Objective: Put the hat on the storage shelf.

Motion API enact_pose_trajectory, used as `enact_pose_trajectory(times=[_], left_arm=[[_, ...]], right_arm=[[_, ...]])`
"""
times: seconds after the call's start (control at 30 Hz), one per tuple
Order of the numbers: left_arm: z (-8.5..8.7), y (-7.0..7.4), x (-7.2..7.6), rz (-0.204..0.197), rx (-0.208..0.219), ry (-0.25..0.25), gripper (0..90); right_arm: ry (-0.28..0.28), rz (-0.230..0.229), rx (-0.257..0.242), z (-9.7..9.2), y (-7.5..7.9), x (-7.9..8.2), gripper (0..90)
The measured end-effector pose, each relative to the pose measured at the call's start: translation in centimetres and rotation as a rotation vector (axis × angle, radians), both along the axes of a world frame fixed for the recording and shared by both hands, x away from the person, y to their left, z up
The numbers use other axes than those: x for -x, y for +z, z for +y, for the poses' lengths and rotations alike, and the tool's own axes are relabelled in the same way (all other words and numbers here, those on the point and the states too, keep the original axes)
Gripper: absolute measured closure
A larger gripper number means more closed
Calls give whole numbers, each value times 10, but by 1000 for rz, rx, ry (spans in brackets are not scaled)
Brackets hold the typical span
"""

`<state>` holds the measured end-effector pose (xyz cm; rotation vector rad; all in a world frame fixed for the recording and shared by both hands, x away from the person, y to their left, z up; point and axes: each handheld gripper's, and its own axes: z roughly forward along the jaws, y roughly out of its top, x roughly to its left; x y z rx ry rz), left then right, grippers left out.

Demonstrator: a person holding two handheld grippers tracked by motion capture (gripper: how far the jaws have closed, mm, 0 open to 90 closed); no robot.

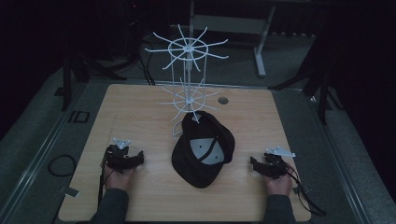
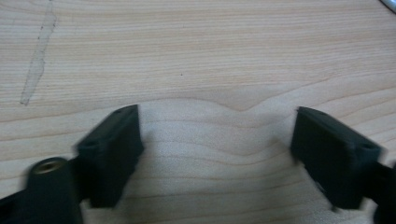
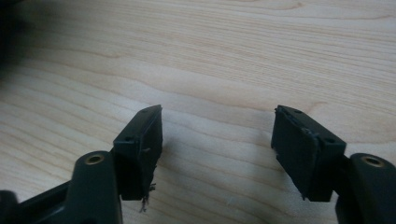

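Cap point(image 1: 203, 151), black, lies upside down on the counter point(image 1: 140, 107) just before the white rack point(image 1: 187, 88), brim toward me, between my left claw point(image 1: 135, 158) and right claw point(image 1: 254, 163), both released; no legible writing.

A cap point(image 1: 203, 149) lies upside down at the middle of the table point(image 1: 140, 107), its back edge against the foot of a wire rack point(image 1: 188, 79) standing behind it. The 2 grippers rest on the table near its front edge, the left gripper point(image 1: 135, 158) left of the cap and the right gripper point(image 1: 254, 164) right of it, both apart from it.
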<state>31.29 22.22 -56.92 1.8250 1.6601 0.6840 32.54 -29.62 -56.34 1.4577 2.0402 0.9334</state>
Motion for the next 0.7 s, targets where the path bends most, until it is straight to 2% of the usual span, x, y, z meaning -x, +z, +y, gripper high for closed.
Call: enact_pose_trajectory(times=[0.1, 0.13, 0.2, 0.23, 0.27, 0.37, 0.43, 0.47, 0.57, 0.6, 0.7], left_arm=[[0, 4, 2, 16, 4, 18, 364], [0, 6, 3, 26, 7, 14, 364], [-1, 10, 5, 47, 18, -3, 454], [-3, 11, 7, 51, 17, -18, 470], [-8, 17, 9, 55, 2, -50, 479], [-14, 24, 12, 48, -14, -78, 493], [-19, 32, 13, 35, -9, -108, 503], [-25, 39, 13, 25, -5, -138, 503], [-32, 46, 13, 11, 16, -153, 503], [-37, 53, 13, 1, 29, -176, 503], [-44, 59, 14, -14, 38, -198, 502]], right_arm=[[9, -1, 25, 3, 0, 0, 307], [9, -1, 25, 3, 0, 0, 307], [11, 0, 23, 2, 0, 0, 306], [11, 0, 24, 3, 0, 0, 305], [11, 0, 23, 3, 0, 0, 303], [12, 1, 24, 3, 0, 0, 298], [13, 1, 24, 3, 0, 0, 294], [14, 1, 24, 3, 0, 0, 293], [14, 1, 23, 3, 0, 0, 291], [16, 2, 24, 3, 0, 0, 290], [17, 2, 24, 3, 0, 0, 288]])
